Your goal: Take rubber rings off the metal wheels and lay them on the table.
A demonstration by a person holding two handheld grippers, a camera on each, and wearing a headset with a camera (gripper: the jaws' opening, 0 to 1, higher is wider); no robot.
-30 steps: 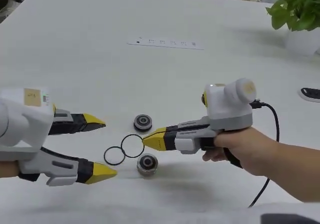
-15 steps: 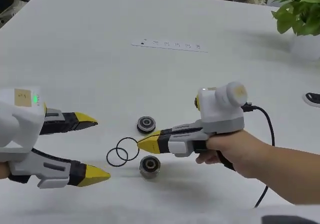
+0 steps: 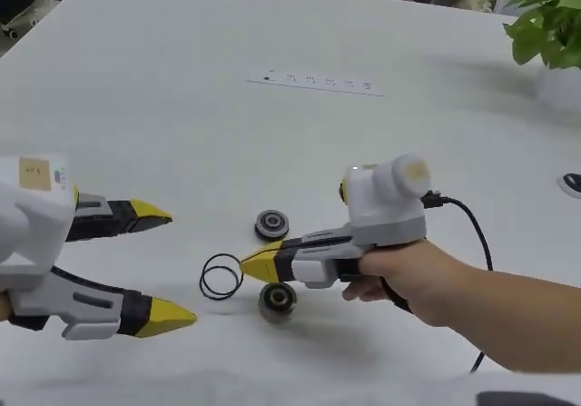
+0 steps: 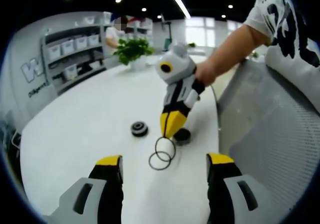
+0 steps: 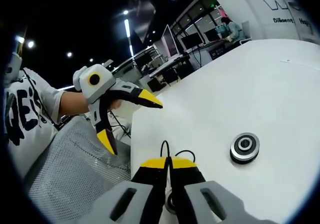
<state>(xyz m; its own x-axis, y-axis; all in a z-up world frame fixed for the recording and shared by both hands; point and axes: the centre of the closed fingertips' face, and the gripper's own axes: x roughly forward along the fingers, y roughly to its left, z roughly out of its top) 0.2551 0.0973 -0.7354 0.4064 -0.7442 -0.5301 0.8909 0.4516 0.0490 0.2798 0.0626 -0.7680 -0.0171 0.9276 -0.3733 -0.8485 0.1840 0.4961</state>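
Rubber rings: two black rubber rings (image 3: pixel 221 277), both off the wheels, overlap one another between the two grippers.
Held ring: the held ring (image 5: pixel 163 148) is caught by its edge at the tips of the right gripper (image 3: pixel 247 264). Its loop stands out ahead of the yellow tips in the right gripper view. Whether it clears the surface cannot be told.
Second ring: the second ring (image 4: pixel 160 161) lies flat on the white table (image 3: pixel 182 115), partly under the held ring and on the left gripper's side of it.
Metal wheels: two metal wheels, both bare of rings. The far wheel (image 3: pixel 271 224) lies flat just beyond the right gripper. The near wheel (image 3: pixel 277 299) lies just on the person's side of that gripper and is partly hidden below its jaws in the right gripper view.
Right gripper: jaws pressed together, pinching the held ring. A hand (image 3: pixel 408 277) grips its handle and a black cable (image 3: pixel 472 233) trails from its rear.
Left gripper: the left gripper (image 3: pixel 162 264) has its jaws spread wide, holds nothing, points at the rings and sits apart from them.
Surroundings: a white power strip (image 3: pixel 316 83) lies well beyond the wheels. A green plant (image 3: pixel 549 24) stands at the far right corner.
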